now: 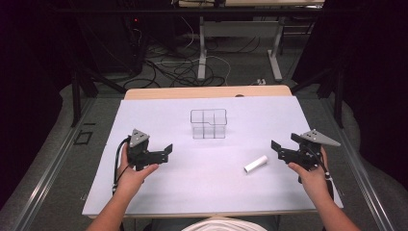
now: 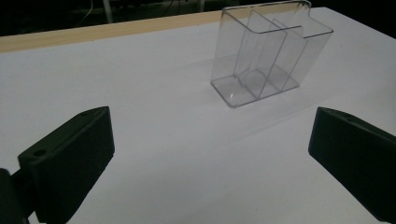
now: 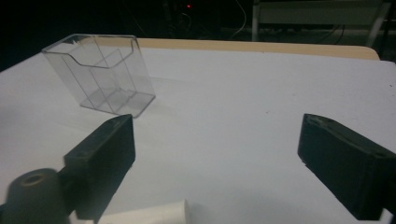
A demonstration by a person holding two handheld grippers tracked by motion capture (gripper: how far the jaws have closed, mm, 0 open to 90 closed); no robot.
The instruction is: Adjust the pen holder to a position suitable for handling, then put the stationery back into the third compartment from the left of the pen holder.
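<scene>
A clear plastic container (image 1: 208, 124) with inner dividers stands upright on the white table cover (image 1: 192, 187), slightly behind its middle. In the left gripper view the container (image 2: 268, 56) is ahead to the right; in the right gripper view the same container (image 3: 100, 74) is ahead to the left. A white cylinder (image 1: 255, 164) lies on its side at the right, and its end (image 3: 149, 214) lies just below my right jaws. My left gripper (image 1: 167, 152) (image 2: 210, 126) is open and empty at the left. My right gripper (image 1: 278, 150) (image 3: 215, 128) is open beside the cylinder, holding nothing.
The wooden table edge (image 1: 207, 91) borders the white cover at the back. Beyond it are desk legs (image 1: 202, 53) and loose cables (image 1: 178, 72) on the floor. Dark curtains and frame posts flank both sides.
</scene>
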